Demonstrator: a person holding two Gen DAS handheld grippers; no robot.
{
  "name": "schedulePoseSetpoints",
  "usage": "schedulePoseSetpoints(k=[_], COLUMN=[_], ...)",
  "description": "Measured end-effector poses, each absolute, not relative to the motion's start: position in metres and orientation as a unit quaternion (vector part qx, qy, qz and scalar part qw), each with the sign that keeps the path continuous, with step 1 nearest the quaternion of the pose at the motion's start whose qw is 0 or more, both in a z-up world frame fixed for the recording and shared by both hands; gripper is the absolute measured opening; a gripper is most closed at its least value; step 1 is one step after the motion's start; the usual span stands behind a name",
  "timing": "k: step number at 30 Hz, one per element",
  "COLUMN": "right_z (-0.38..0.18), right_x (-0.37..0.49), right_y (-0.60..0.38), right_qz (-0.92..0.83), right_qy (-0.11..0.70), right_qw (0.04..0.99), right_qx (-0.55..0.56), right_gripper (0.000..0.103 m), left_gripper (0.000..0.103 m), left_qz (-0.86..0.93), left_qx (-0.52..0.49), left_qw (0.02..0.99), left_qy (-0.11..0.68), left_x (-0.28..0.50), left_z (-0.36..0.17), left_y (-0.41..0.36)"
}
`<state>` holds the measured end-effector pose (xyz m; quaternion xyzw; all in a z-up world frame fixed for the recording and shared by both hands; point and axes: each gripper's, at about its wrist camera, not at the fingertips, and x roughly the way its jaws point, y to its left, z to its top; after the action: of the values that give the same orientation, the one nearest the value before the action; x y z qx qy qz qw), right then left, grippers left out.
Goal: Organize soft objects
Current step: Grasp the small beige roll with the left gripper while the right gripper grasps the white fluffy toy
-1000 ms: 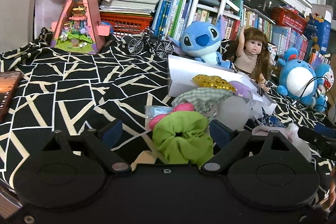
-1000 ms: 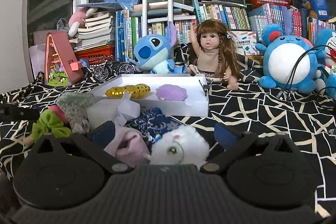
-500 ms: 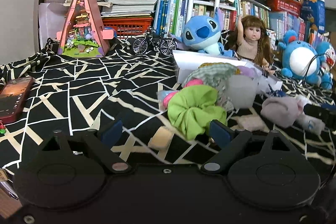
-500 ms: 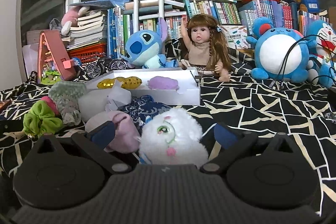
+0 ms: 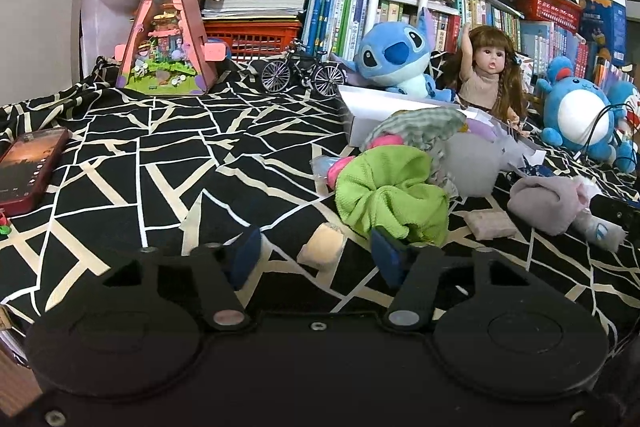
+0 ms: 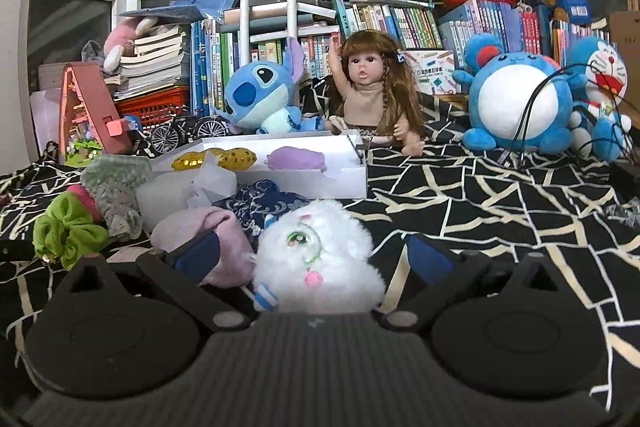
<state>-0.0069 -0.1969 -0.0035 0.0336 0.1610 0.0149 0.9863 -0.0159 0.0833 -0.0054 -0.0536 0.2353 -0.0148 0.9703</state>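
Over the last second the right gripper (image 6: pixel 312 253) has closed in on the white fluffy toy (image 6: pixel 318 255), which now sits between its spread fingers, not yet pinched. The left gripper (image 5: pixel 316 253) has drawn back from the green scrunchie (image 5: pixel 390 197); its fingers are also spread, holding nothing, with a small beige pad (image 5: pixel 323 247) lying between them. The fluffy toy lies just in front of the white box (image 6: pixel 312 183), which already holds a gold piece (image 6: pixel 218 159) and a purple one (image 6: pixel 296 159). A pink sock bundle (image 6: pixel 208 231) rests beside the toy. A grab looks imminent.
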Motion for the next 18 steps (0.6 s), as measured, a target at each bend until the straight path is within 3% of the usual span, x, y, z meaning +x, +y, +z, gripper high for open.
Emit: schedulePoseSetpoints(k=[8, 13, 18], right_z=[-0.0050, -0.0068, -0.0081], right_x=[-0.0065, -0.0046, -0.0014], right_y=[-0.1954, -0.1952, -0.1964], right_qz=[0.007, -0.003, -0.012], right_qy=[0.173, 0.175, 0.179], right_qw=[0.985, 0.984, 0.983], right_qx=[0.026, 0.023, 0.027], right_gripper=[0.093, 0.093, 0.090], left_gripper=[0.044, 0.043, 0.035], left_qz=[-0.013, -0.009, -0.010], left_qx=[-0.040, -0.037, -0.035], left_qw=[0.970, 0.972, 0.971], left_qy=[0.238, 0.234, 0.237], left_x=[-0.0153, -0.0125, -0.0061], left_z=[-0.0088, -0.0105, -0.0116], left_y=[0.0828, 0.0802, 0.0777])
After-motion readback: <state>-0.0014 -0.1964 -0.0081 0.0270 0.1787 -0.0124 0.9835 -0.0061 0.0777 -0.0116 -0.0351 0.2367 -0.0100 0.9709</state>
